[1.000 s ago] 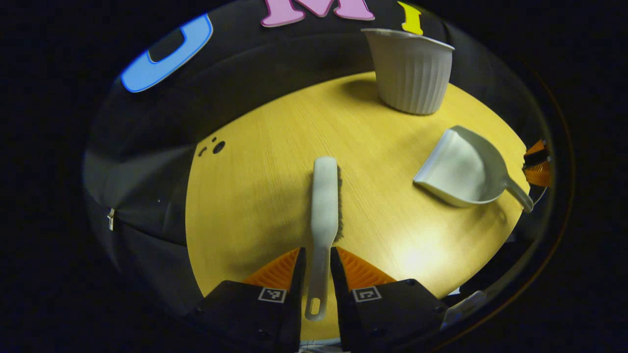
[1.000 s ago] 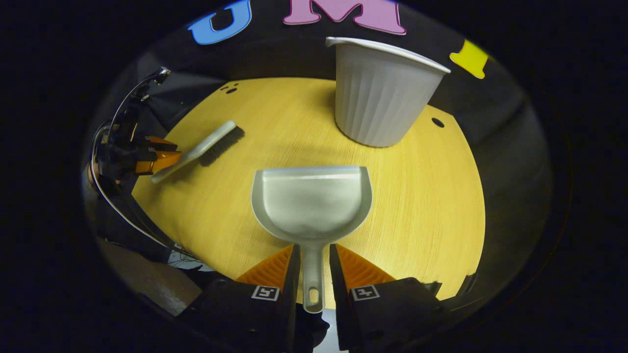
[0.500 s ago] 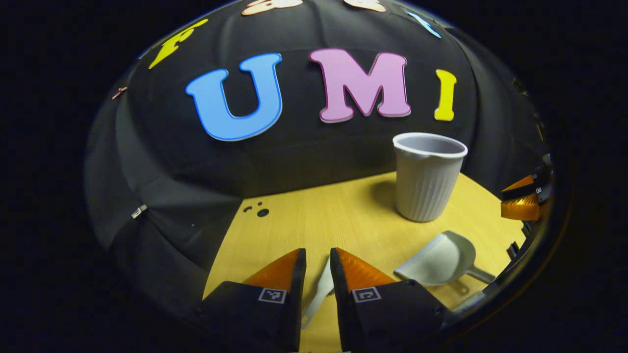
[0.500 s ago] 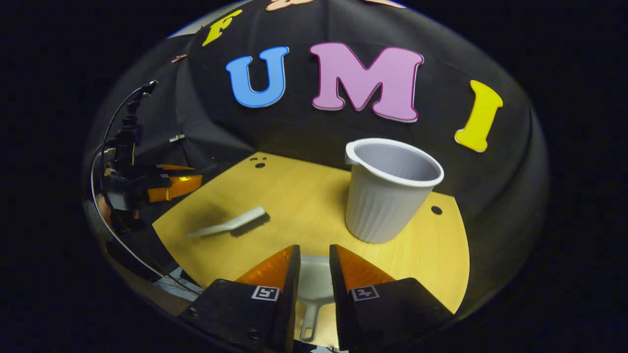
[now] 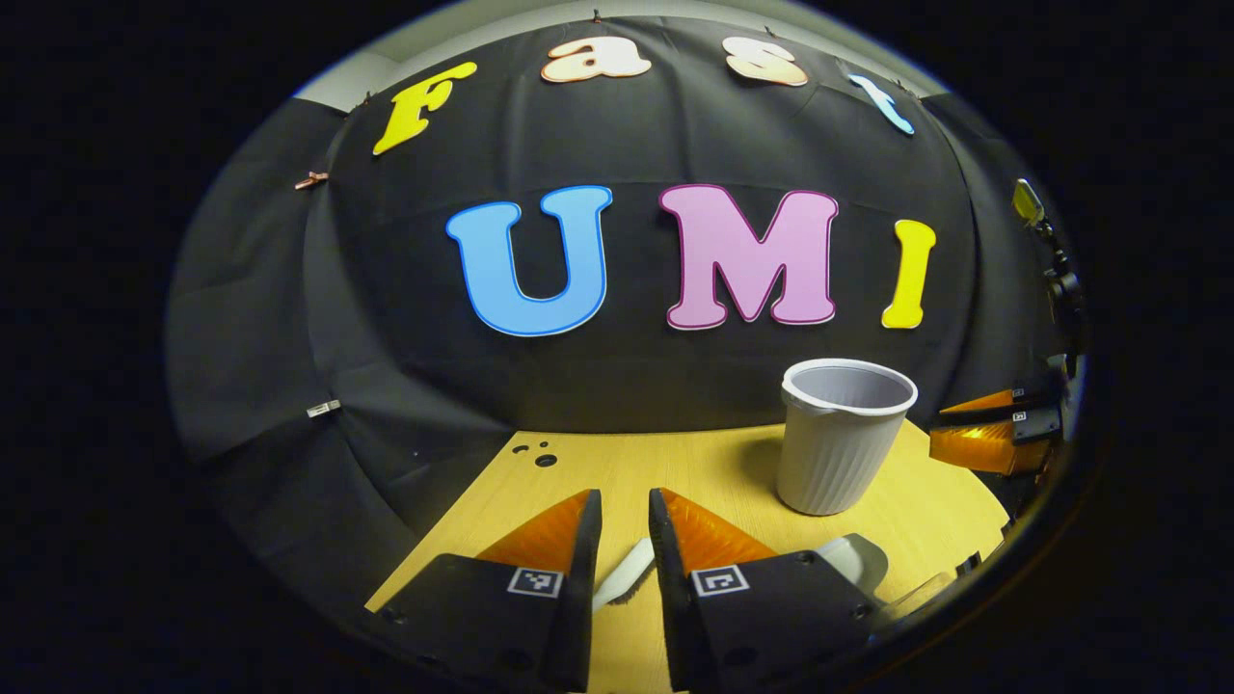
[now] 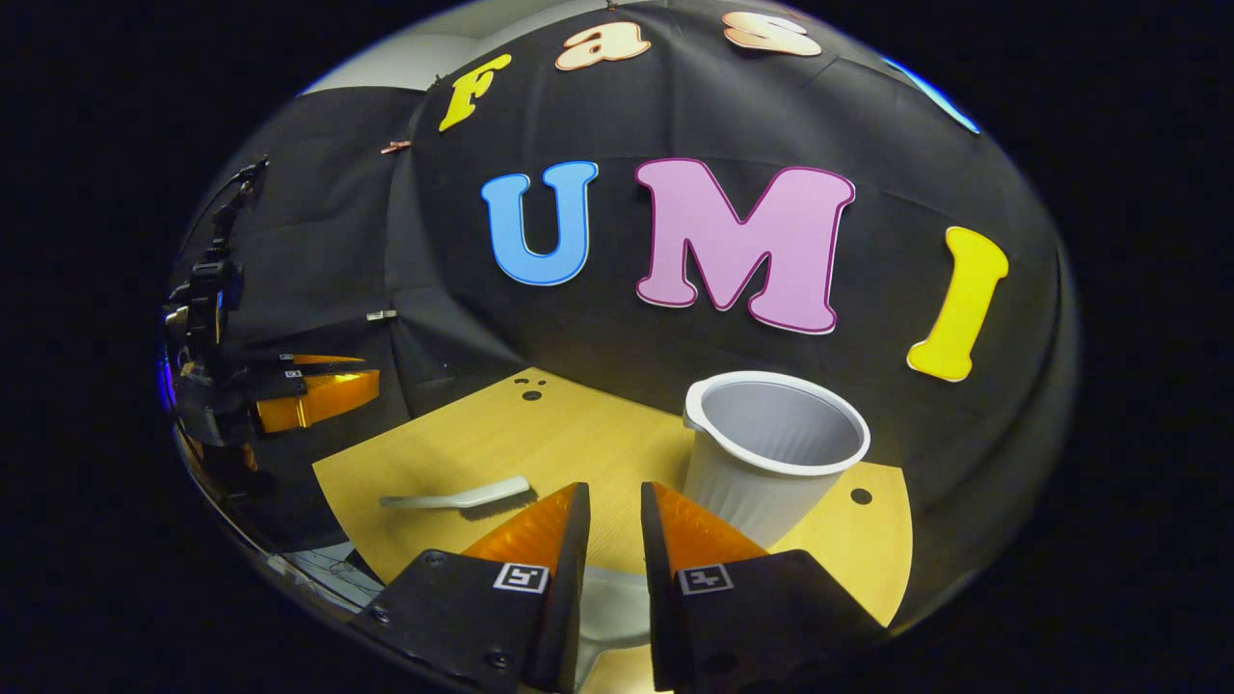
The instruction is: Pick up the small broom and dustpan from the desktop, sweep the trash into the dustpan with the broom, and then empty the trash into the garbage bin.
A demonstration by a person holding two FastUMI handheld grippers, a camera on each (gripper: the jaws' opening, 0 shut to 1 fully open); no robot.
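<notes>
Since a second ago: you released both handles and lifted both grippers up and back; broom and dustpan stayed on the desktop.
Left gripper (image 5: 625, 525): you held it above the near edge of the desktop (image 5: 675, 463), jaws narrow with nothing between them; the broom lay below, apart from the fingers.
Broom (image 6: 458, 498): it lay flat on the left part of the desktop, bristles toward the bin. You could treat it as light, stiff plastic; the slim handle end is the place to grip.
Dustpan (image 5: 853, 557): it rested near the front edge, just before the bin and to the right of the broom. It looked light, rigid and smooth, so perhaps slippery; take it by the short handle.
Garbage bin (image 5: 841, 436): it stood upright at the right rear, ribbed and open-topped.
Right gripper (image 6: 614, 516): you held it raised over the dustpan, jaws narrow and empty.
Trash: none could be made out on the desktop.
</notes>
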